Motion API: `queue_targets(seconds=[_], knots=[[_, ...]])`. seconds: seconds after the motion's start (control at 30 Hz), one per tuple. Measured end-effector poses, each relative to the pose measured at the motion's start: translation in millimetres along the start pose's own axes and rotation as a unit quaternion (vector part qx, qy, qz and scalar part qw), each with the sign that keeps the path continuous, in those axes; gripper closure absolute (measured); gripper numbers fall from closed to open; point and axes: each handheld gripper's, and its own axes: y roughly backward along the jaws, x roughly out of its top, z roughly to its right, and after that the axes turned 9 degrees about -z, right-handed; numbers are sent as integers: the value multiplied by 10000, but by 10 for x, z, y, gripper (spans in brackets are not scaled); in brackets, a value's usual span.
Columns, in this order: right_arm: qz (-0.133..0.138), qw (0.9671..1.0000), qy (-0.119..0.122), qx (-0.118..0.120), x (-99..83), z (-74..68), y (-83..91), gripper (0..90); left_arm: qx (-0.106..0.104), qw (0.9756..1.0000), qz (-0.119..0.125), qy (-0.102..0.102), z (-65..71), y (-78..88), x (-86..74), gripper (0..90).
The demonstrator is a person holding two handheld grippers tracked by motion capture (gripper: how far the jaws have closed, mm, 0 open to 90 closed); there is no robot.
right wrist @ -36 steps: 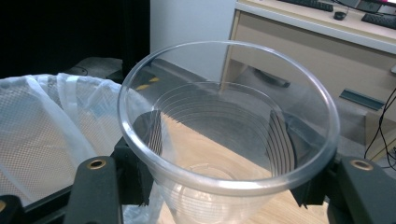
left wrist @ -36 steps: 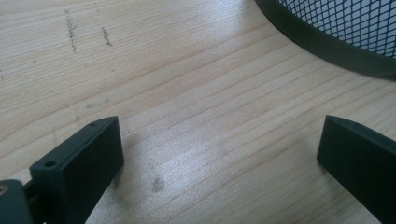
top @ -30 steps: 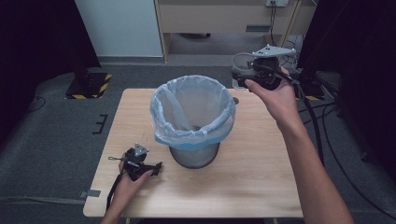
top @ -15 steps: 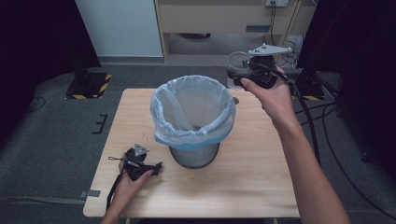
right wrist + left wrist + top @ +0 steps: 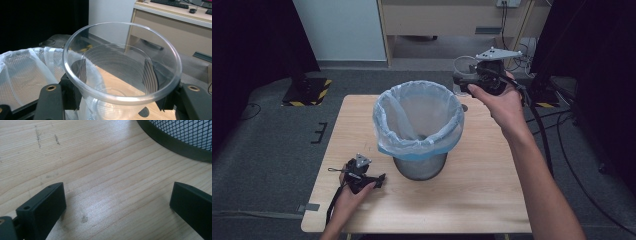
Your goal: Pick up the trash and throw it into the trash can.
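Carrying clear plastic cup [image 5: 122,72], clamped in right gripper [image 5: 469,80] fingers, toward lined bin [image 5: 419,122]. Next: over the opening, then release. Left gripper [image 5: 117,202] fingers wide, empty, on worktop [image 5: 492,200].

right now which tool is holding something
The right tool, raised beside the lined bin, grips a clear plastic cup; the left tool rests open on the table.

Clear plastic cup [image 5: 122,72], upright, empty, just beside the lined mesh bin [image 5: 419,125].
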Motion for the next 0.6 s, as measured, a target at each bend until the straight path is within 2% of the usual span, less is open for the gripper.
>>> queue_targets(seconds=[0.6], knots=[[-8,9997,144,212,-12,-188,-102,357,0,10000,0,0,0,0,0,0]])
